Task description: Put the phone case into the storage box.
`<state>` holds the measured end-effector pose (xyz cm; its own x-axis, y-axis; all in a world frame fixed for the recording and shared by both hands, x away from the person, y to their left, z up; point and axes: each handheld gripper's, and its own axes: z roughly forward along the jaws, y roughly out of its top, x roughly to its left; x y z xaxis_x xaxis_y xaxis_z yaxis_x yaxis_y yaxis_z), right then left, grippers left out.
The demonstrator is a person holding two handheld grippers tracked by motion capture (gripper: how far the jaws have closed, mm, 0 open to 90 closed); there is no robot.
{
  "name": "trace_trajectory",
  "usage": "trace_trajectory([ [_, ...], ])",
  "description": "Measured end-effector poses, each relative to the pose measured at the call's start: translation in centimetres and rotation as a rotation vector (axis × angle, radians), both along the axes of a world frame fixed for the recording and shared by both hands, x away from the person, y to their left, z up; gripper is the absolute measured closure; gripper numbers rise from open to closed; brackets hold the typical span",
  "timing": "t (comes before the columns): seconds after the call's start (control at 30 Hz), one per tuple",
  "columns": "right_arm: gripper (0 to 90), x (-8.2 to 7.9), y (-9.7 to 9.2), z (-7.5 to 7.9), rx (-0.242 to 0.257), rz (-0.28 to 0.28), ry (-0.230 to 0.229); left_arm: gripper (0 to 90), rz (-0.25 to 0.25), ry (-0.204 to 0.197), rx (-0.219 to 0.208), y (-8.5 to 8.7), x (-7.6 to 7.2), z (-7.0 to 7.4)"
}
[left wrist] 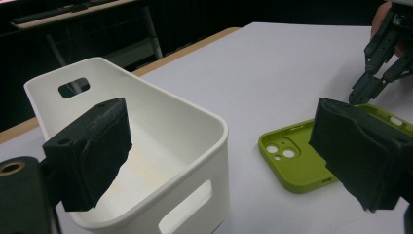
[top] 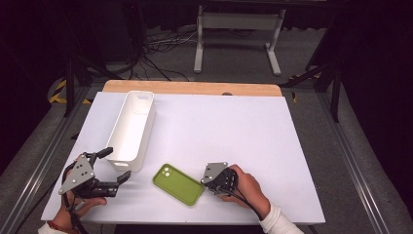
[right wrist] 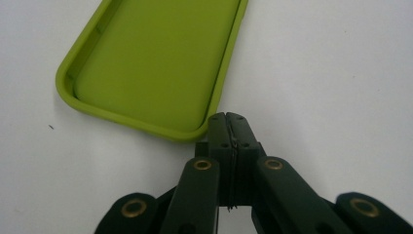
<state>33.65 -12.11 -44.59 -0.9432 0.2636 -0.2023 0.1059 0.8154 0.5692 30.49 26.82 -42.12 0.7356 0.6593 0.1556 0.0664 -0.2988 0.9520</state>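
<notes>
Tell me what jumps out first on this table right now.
The bright green phone case lies open side up near the front edge, with the right gripper shut at its corner. Left of it stands a long white bin, and the left gripper waits open by the bin's near end.

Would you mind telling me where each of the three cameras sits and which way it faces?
High view: above the person's side of the table, looking forward and down; both hands show, holding the left gripper and the right gripper.
Left gripper view: rides on the left gripper, looking between its open jaws at the white bin and the green phone case.
Right gripper view: rides on the right gripper, looking down past its shut jaws at the case's corner.
Shared: all three show the green phone case.
</notes>
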Motion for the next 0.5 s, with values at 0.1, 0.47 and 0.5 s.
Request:
trace_trajectory([
  [0.1, 90.0, -0.10, 0.08, 0.00, 0.001, 0.004, 0.002, 8.7, 0.000, 0.000, 0.001, -0.01, -0.02, 0.00],
  [0.47, 89.5, -0.74, 0.76, 0.02, 0.000, 0.025, 0.008, 8.8, -0.003, 0.007, -0.001, -0.11, -0.06, -0.04],
  [0.5, 89.4, -0.77, 0.81, 0.01, 0.001, 0.029, 0.008, 8.8, -0.004, 0.006, 0.000, -0.12, -0.05, -0.03],
])
